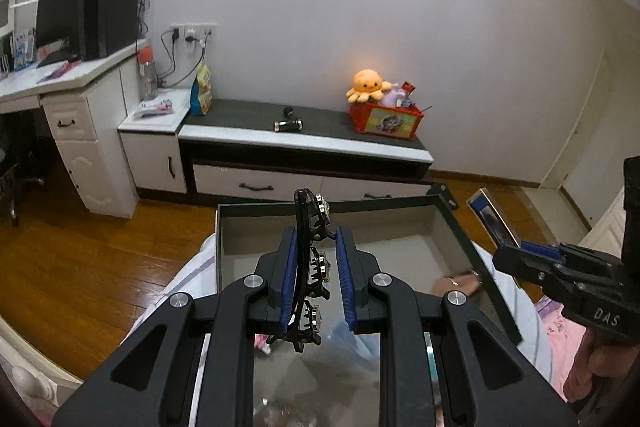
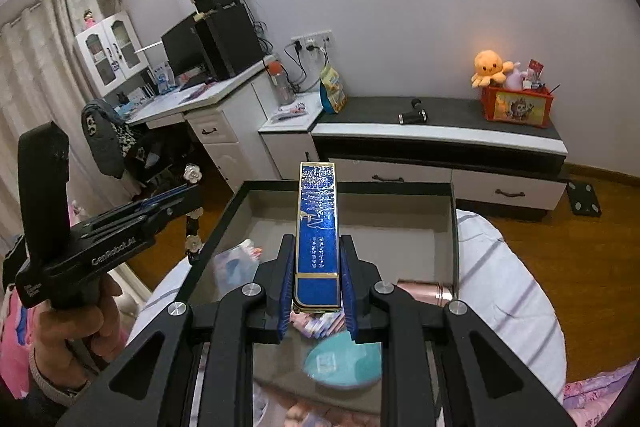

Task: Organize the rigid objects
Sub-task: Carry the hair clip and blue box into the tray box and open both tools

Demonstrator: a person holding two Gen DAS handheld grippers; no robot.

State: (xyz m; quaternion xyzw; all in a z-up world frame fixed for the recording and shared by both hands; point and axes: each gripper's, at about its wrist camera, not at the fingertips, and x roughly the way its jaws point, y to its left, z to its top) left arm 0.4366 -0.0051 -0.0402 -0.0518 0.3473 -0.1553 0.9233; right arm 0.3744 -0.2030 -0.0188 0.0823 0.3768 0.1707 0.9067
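Note:
My left gripper (image 1: pixel 316 251) is shut on a black hair clip with flower studs (image 1: pixel 310 223), held upright above the grey open box (image 1: pixel 460 227). It also shows in the right wrist view (image 2: pixel 192 211), at the left. My right gripper (image 2: pixel 318 259) is shut on a blue box with gold trim (image 2: pixel 317 223), held above the same grey box (image 2: pixel 450 227). That blue box shows at the right of the left wrist view (image 1: pixel 494 219). Inside the grey box lie a teal round item (image 2: pixel 340 363), a pink tube (image 2: pixel 424 291) and a plastic packet (image 2: pixel 236 263).
The grey box rests on a bed with a white striped cover (image 2: pixel 508 291). Beyond is a wooden floor (image 1: pixel 100 251), a low black and white cabinet (image 1: pixel 304 147) with a red toy bin (image 1: pixel 386 119) and an orange octopus plush (image 1: pixel 368 83), and a white desk (image 1: pixel 64 79).

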